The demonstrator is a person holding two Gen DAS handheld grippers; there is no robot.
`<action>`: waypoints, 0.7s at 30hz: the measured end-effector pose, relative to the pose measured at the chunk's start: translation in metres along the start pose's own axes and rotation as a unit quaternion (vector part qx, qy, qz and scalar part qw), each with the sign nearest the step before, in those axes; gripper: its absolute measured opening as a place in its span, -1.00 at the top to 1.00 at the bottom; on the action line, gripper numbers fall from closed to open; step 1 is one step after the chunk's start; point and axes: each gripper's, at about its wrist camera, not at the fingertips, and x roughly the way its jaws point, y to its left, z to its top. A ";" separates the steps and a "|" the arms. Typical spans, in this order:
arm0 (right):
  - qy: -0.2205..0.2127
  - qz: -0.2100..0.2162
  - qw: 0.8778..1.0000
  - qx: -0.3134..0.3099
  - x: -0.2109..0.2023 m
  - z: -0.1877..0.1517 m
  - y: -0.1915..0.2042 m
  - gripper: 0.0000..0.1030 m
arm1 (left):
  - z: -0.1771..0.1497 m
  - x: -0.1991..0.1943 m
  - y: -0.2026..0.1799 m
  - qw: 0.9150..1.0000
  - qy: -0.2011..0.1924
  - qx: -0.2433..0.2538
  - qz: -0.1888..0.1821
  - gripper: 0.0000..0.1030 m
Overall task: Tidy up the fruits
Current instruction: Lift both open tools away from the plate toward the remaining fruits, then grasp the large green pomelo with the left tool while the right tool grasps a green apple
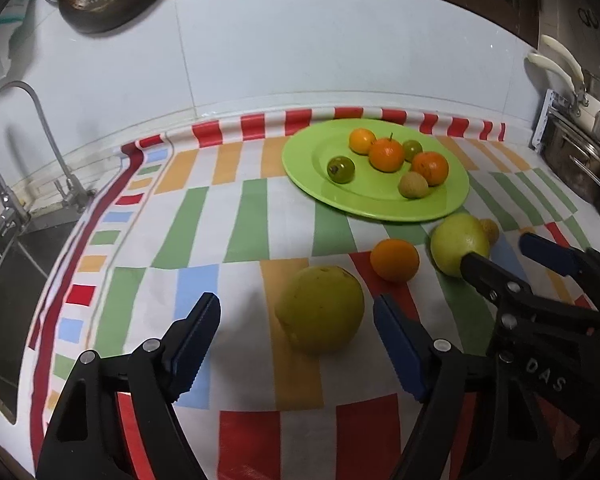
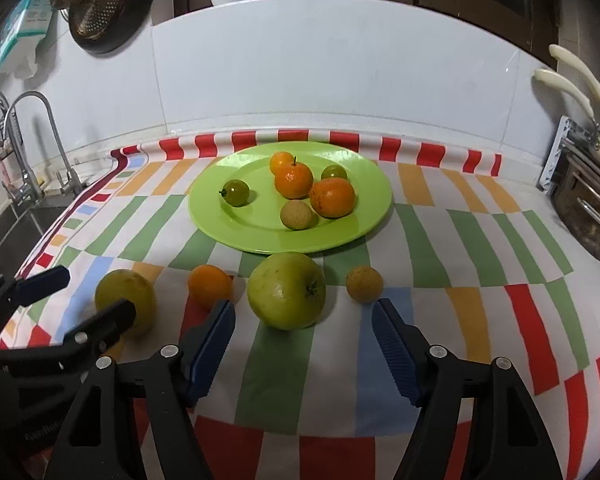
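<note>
A green plate (image 1: 300, 152) (image 2: 220, 216) at the back of the striped cloth holds several small fruits: oranges, green ones and a tan one. On the cloth in front lie a yellow-green fruit (image 1: 320, 308) (image 2: 126, 300), a small orange (image 1: 395, 260) (image 2: 210, 285), a green apple (image 1: 458, 242) (image 2: 286, 290) and a small tan fruit (image 1: 490, 229) (image 2: 364, 283). My left gripper (image 1: 298, 344) (image 2: 86, 292) is open around the yellow-green fruit, not touching. My right gripper (image 2: 304, 344) (image 1: 504, 254) is open just before the apple.
A sink (image 1: 4, 280) with a faucet (image 1: 24, 152) lies left of the cloth. Metal pots (image 1: 580, 168) (image 2: 588, 208) stand at the right. A white tiled wall (image 1: 340, 48) backs the counter. A strainer (image 2: 96, 4) hangs at the upper left.
</note>
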 end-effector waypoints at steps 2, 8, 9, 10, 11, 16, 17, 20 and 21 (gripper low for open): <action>0.008 0.007 1.000 0.005 0.006 0.002 -0.002 -0.29 | 0.000 0.004 -0.001 1.000 0.002 0.000 -0.004 -0.49; 0.026 0.019 0.999 0.005 0.022 0.005 -0.002 -0.15 | 0.003 0.022 -0.004 1.000 0.018 0.006 -0.015 -0.19; 0.028 0.022 0.999 0.002 0.024 0.005 -0.002 -0.15 | 0.003 0.025 -0.004 1.000 0.023 0.004 -0.019 -0.12; 0.031 0.022 0.999 0.000 0.026 0.005 -0.001 -0.14 | 0.003 0.027 -0.004 0.999 0.027 0.002 -0.021 -0.10; 0.032 0.024 0.999 -0.001 0.027 0.006 0.000 -0.14 | 0.003 0.029 -0.004 0.999 0.028 0.002 -0.023 -0.07; 0.037 0.031 0.999 -0.008 0.036 0.009 0.003 -0.03 | 0.005 0.034 -0.004 0.999 0.032 0.002 -0.031 0.01; 0.040 0.034 0.999 -0.008 0.039 0.010 0.003 -0.02 | 0.006 0.035 -0.004 0.999 0.032 0.003 -0.031 0.01; 0.041 0.037 0.998 -0.010 0.042 0.011 0.003 -0.01 | 0.006 0.035 -0.003 0.999 0.033 0.003 -0.035 0.01; 0.041 0.038 0.998 -0.011 0.042 0.011 0.003 -0.01 | 0.006 0.035 -0.003 0.999 0.033 0.003 -0.036 0.01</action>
